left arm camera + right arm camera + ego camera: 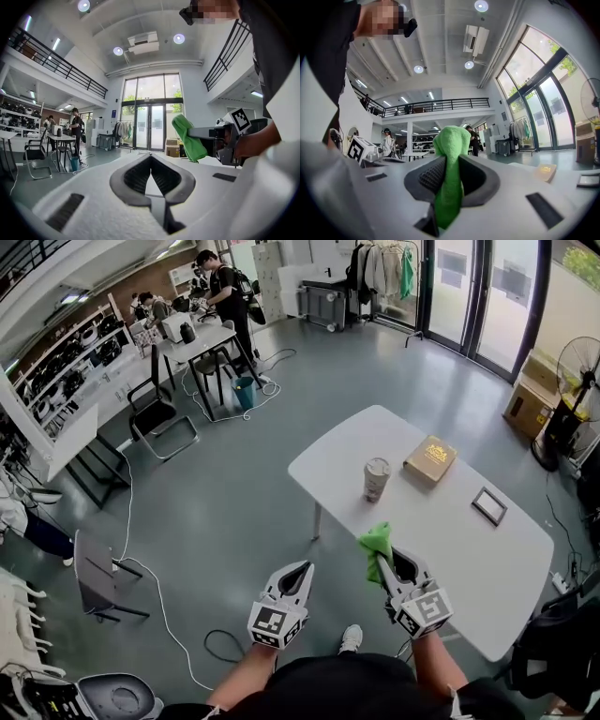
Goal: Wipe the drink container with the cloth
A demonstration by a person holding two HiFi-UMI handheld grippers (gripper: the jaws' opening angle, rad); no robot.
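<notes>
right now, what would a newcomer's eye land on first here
The bright green cloth clamped in the right gripper stands out most, held by the near edge of the white table. Next comes the lone cup standing upright on that table, with a brown book beside it. The left gripper is shut and empty, over the floor next to the table.
</notes>
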